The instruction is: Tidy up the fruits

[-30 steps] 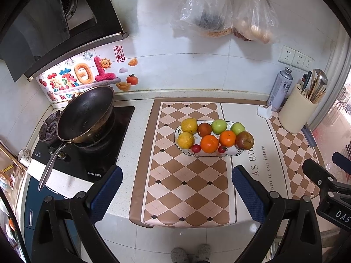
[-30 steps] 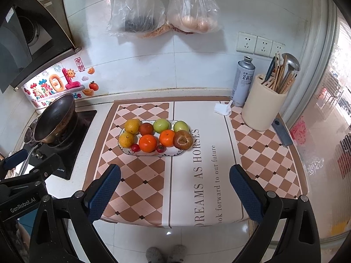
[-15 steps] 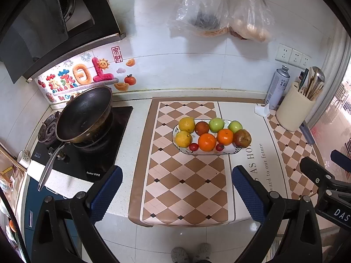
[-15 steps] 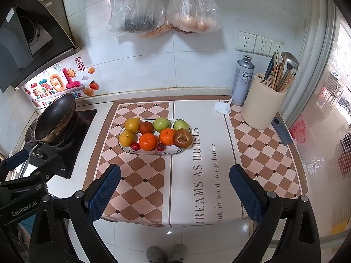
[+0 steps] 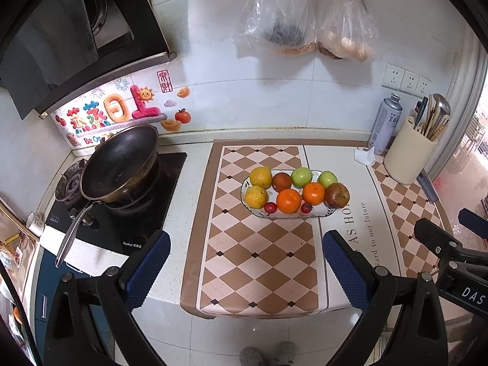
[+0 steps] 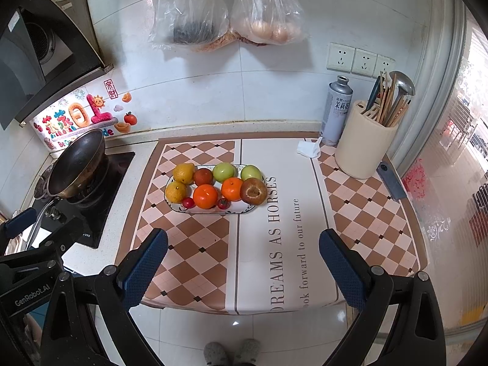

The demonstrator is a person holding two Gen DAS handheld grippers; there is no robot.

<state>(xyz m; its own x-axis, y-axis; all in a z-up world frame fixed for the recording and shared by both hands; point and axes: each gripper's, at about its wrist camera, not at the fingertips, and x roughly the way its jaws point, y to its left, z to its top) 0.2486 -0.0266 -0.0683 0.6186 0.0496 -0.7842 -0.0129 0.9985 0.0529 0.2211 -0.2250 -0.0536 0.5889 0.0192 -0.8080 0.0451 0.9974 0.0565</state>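
Observation:
A white oval plate (image 5: 330, 212) (image 6: 183, 209) sits on the checked counter mat and holds several fruits: two yellow citrus (image 5: 260, 177), two oranges (image 5: 288, 201) (image 6: 205, 196), two green apples (image 5: 301, 177) (image 6: 223, 172), a dark red fruit (image 5: 281, 181), a brown pear (image 5: 337, 195) (image 6: 253, 191) and small red fruits (image 5: 270, 207). My left gripper (image 5: 245, 270) is open and empty, held back from the counter's front edge. My right gripper (image 6: 243, 270) is open and empty, also well short of the plate.
A wok (image 5: 120, 166) sits on the black stove (image 5: 122, 213) at the left. A cream utensil holder (image 6: 363, 146), a grey spray can (image 6: 337, 111) and a crumpled tissue (image 6: 309, 149) stand at the back right. Plastic bags (image 6: 225, 9) hang on the wall.
Both grippers have drawn back slightly from the counter, so the plate looks a little smaller and farther. Nothing on the counter has moved.

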